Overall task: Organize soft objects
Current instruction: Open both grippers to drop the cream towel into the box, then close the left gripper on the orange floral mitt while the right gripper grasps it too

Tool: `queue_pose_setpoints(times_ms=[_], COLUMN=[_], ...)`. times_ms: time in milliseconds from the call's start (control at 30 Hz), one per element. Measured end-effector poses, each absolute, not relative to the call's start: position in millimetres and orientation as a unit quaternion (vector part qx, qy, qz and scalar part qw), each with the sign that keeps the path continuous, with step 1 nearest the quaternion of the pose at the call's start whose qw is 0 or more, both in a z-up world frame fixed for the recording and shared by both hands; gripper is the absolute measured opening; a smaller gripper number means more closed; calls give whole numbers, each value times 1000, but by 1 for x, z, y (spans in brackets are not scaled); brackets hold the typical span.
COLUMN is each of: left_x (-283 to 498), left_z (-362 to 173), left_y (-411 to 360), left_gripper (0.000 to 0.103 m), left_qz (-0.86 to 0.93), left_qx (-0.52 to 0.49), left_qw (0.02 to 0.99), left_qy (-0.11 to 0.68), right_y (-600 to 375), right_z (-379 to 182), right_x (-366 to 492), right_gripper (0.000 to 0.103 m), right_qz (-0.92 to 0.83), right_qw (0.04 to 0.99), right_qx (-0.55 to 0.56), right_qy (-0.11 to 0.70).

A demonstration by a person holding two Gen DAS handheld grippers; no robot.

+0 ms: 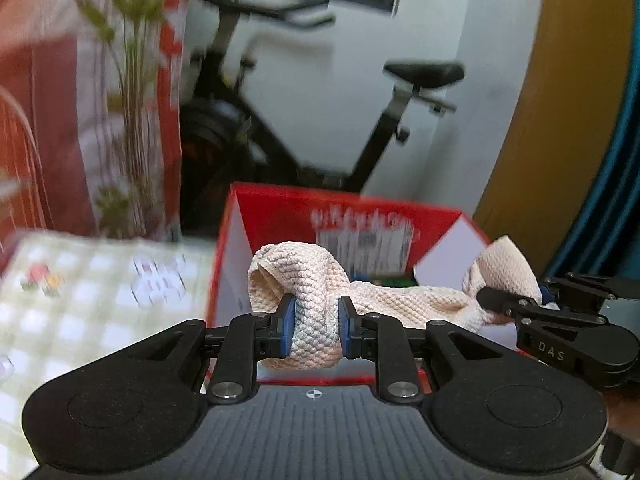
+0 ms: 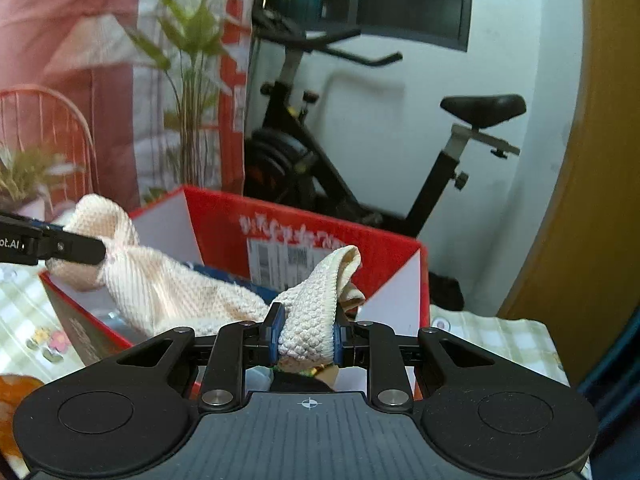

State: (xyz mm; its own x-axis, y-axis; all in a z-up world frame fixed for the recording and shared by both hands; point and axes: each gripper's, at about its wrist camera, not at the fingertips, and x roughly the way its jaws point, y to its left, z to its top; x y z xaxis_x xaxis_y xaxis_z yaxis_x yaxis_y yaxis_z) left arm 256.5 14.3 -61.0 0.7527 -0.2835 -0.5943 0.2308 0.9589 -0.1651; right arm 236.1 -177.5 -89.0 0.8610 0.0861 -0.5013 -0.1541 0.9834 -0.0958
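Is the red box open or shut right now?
Open: the red box has raised flaps, and the towel hangs over its exposed interior.

"DAS" on right gripper (image 1: 508,300), "ot.AI" on left gripper (image 2: 76,250), box print (image 2: 296,236) blurred

A cream waffle-knit cloth (image 1: 316,316) is held aloft, bunched at both ends and sagging in the middle. One end is pinched into a thick fold, the other puffed up in a loose loop. It is stretched above an open red cardboard box (image 2: 304,220), white inside, on the checked tablecloth.
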Motion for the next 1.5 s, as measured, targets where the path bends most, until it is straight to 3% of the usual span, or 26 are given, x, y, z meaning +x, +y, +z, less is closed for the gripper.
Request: queue_pose_setpoints(times_ms=[200,267,367,900,1500], left_x=[264,263,257,200,176], left_z=[-72,-70,-67,-65,-145], left_y=[15,21,27,52,81], left_gripper=[26,38,51,51,51], left_qz=[-147,-153,-159,-186,-177], left_qx=[-30,-37,-38,-22,-118], left_qw=[925,926,927,911,872], left_qy=[349,343,336,368,441], right_y=[-184,-185,-187,-160,-130], right_z=[-102,-101,-99,-83,-171], right_x=[243,238,231,158,99], right_gripper=[26,32,34,34,34], right_qz=[57,42,49,119,146], right_qw=[957,962,965,967,935], right_qx=[-39,-43,-35,-17,37], right_qy=[280,266,254,226,321])
